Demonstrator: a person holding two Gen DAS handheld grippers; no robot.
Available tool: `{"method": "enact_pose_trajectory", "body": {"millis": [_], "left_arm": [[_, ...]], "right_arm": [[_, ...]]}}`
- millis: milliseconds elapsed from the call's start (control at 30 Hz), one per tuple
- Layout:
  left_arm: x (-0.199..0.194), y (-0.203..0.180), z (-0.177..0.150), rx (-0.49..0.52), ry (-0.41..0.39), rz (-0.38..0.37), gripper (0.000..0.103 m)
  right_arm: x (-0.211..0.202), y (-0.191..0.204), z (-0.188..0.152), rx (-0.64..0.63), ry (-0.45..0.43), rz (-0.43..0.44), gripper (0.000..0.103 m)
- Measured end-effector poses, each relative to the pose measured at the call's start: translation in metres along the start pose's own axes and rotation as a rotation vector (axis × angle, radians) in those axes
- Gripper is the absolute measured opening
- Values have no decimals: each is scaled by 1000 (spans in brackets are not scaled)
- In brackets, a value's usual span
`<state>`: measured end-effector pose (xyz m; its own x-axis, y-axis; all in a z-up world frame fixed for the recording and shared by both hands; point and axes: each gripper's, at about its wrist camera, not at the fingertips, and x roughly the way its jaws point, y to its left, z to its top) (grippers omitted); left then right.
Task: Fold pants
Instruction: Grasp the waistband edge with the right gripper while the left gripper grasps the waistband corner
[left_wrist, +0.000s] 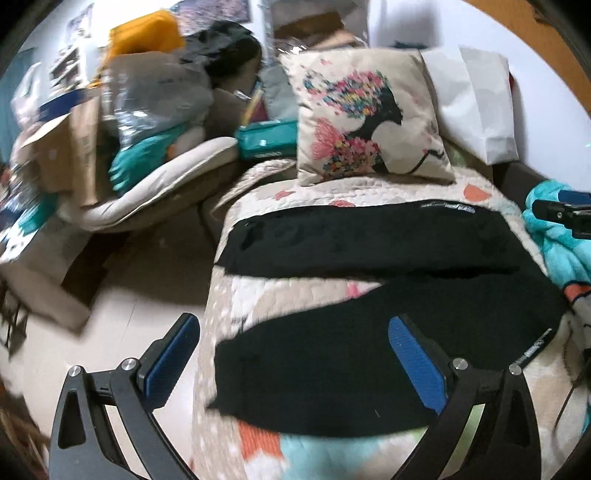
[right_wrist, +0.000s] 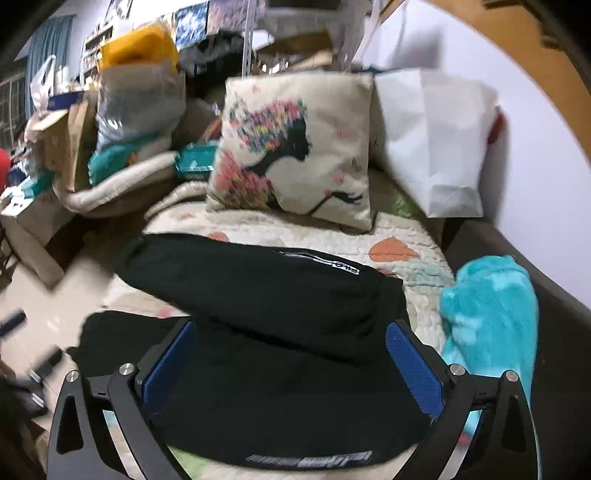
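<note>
Left gripper (left_wrist: 291, 363): jaws spread wide, blue pads (left_wrist: 415, 365) bare, nothing between them; it hangs over the near left corner of the quilted bed (left_wrist: 258, 295). Right gripper (right_wrist: 290, 362): jaws likewise released, empty, poised above the waist end of the black pants (right_wrist: 258, 350).

Pants lie flat on the quilt, legs splayed in a V: waistband toward the bed's right edge, one leg (left_wrist: 325, 354) running along the near edge, the other (left_wrist: 369, 240) across the middle, cuffs at the left edge. White lettering shows on the fabric near the waist (right_wrist: 317, 264).

Teal fleece blanket (right_wrist: 491, 317) bunched at the right edge, just beside the pants.

Farther back, a floral cushion (left_wrist: 369, 114) stands tilted at the head of the bed; white paper bag (left_wrist: 472, 99) upright beside it against the wall, contents not visible.

Beyond the left edge: teal box (left_wrist: 266, 138), lid shut; a clear plastic bag (left_wrist: 159, 92) stuffed with soft goods; cardboard boxes (left_wrist: 70, 155), contents blurred.
</note>
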<state>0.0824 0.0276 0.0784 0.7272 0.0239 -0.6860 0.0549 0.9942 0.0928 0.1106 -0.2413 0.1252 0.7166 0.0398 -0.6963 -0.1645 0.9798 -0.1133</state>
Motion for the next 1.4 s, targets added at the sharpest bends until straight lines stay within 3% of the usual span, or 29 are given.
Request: {"method": "enact_pose_trajectory", "body": {"millis": [133, 267, 500, 700, 900, 1167, 1200, 1300, 1333, 1367, 1400], "left_arm": [[56, 11, 29, 55, 40, 27, 102], [103, 37, 51, -9, 80, 12, 102], [179, 88, 81, -124, 154, -37, 102], [233, 105, 94, -147, 203, -54, 102], [272, 112, 102, -157, 237, -70, 102], [292, 77, 104, -42, 280, -130, 101], [292, 75, 103, -40, 280, -136, 96], [285, 73, 101, -67, 273, -194, 56], [283, 72, 102, -59, 270, -201, 48], [280, 73, 103, -52, 269, -208, 30], [279, 73, 104, -55, 274, -222, 23]], "right_arm": [[50, -31, 14, -23, 75, -19, 103], [95, -57, 30, 26, 123, -1, 103], [163, -53, 57, -25, 181, 114, 103], [213, -42, 75, -103, 213, 157, 100], [248, -50, 82, -122, 265, 205, 94], [275, -54, 84, -138, 294, 243, 93], [278, -52, 83, -140, 298, 245, 92], [276, -47, 80, -149, 297, 270, 84], [276, -46, 80, -147, 297, 282, 79], [274, -46, 79, -144, 299, 298, 73], [274, -46, 78, -146, 301, 308, 72]]}}
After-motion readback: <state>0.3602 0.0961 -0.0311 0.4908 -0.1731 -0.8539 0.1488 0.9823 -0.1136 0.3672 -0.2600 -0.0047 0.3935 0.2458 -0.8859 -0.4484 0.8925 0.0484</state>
